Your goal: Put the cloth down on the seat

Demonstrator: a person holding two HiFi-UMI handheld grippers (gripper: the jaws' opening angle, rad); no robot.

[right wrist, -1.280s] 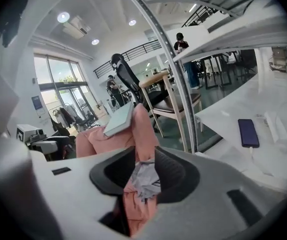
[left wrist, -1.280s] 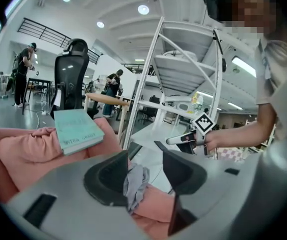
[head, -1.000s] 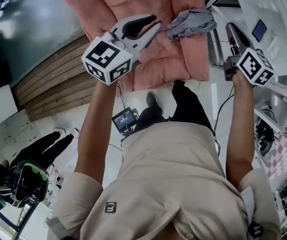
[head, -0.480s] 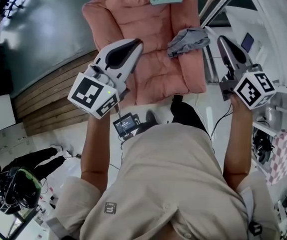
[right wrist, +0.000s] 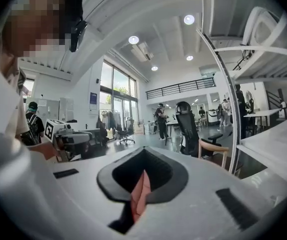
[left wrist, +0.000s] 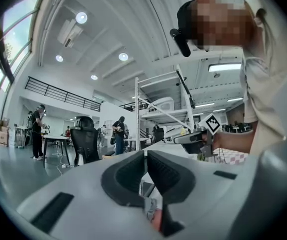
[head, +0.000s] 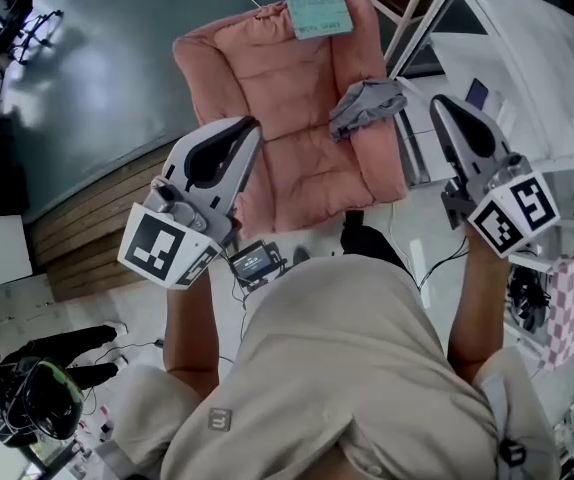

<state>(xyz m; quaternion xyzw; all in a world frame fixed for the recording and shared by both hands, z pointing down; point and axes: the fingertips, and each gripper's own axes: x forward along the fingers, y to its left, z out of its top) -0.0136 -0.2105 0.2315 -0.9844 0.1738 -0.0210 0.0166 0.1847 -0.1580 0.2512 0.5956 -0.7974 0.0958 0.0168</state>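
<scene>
Nearest the head camera, a beige shirt [head: 357, 368] is seen across the lower frame. Just beyond it, the left gripper [head: 248, 129] is held with its jaws together on nothing. This is shown by its own view, where the dark pads meet along a thin slit. The right gripper [head: 439, 105] is likewise closed and empty, and only a sliver of pink is glimpsed through the gap beneath its pads.

The cloth [head: 365, 106] is touched by neither tool. It is found farther off, crumpled in a grey heap on the right-hand side of the pink seat cushion [head: 267, 78], near its edge. The placing is therefore judged to be done.

Should the cloth need to be moved, it is expected to be light, soft and limp, so that it would sag and drape once lifted. Nothing about it is thought fragile or slippery. A raised fold at the top of the heap is judged the best place for a pinch, since the padded cushion would yield under a deeper bite.

Farthest away, a pale green card [head: 315, 4] is seen at the cushion's far edge, with dark floor [head: 97, 78] beyond.
</scene>
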